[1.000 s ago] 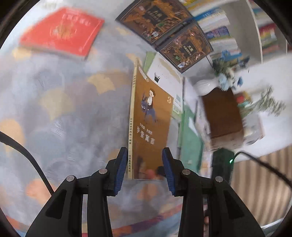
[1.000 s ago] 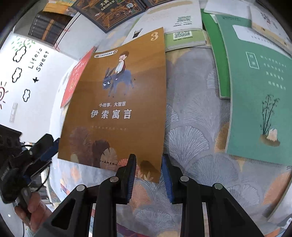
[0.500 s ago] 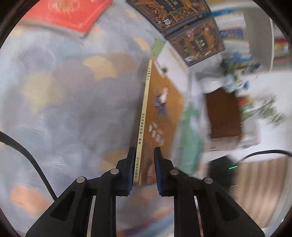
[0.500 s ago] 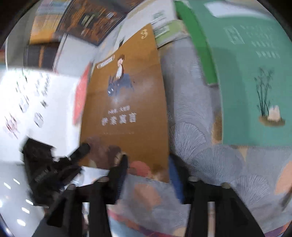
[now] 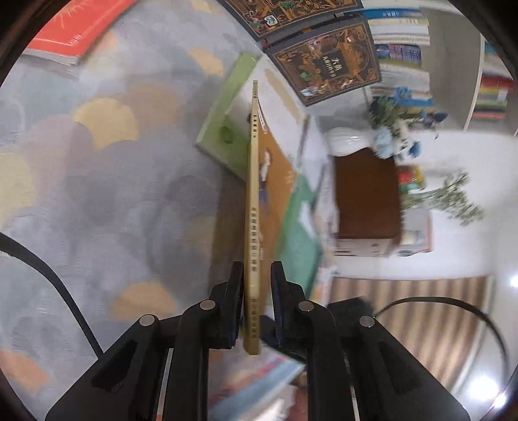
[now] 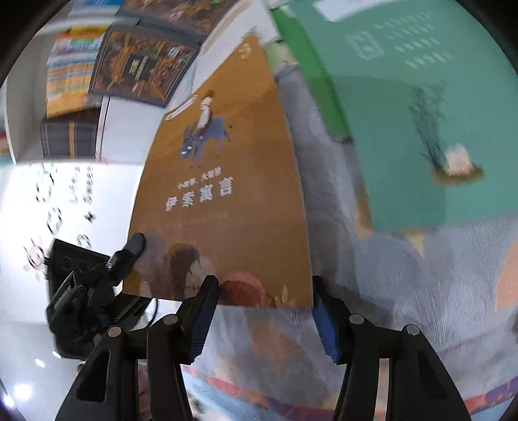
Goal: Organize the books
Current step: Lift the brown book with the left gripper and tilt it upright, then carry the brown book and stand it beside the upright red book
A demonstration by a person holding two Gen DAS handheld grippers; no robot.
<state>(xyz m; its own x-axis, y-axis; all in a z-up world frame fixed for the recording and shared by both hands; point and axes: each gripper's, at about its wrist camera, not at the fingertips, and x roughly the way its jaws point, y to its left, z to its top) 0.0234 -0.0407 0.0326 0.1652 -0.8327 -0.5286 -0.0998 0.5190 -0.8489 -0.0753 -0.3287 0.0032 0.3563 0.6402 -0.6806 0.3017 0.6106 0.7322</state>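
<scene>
A brown picture book with a rider on a donkey (image 6: 226, 194) is lifted off the patterned rug (image 5: 97, 194). In the left wrist view I see it edge-on, spine (image 5: 254, 210) toward me. My left gripper (image 5: 257, 272) is shut on the spine edge near the book's lower corner; the same gripper (image 6: 129, 252) shows at the book's left edge in the right wrist view. My right gripper (image 6: 265, 285) sits at the book's bottom edge. Its jaws are opening, with the pads standing clear of the cover.
A teal-green book (image 6: 421, 113) lies to the right of the brown one. Two dark ornate books (image 5: 327, 64), a red book (image 5: 71, 29) and a light green book (image 5: 230, 113) lie farther off. A white vase (image 5: 349, 142), a brown box (image 5: 365, 194) and bookshelves (image 5: 404, 48) stand beyond the rug.
My left gripper has closed onto the brown book's spine edge. My right gripper, shut on the bottom edge before, has spread and let go. The book has tipped up on edge.
</scene>
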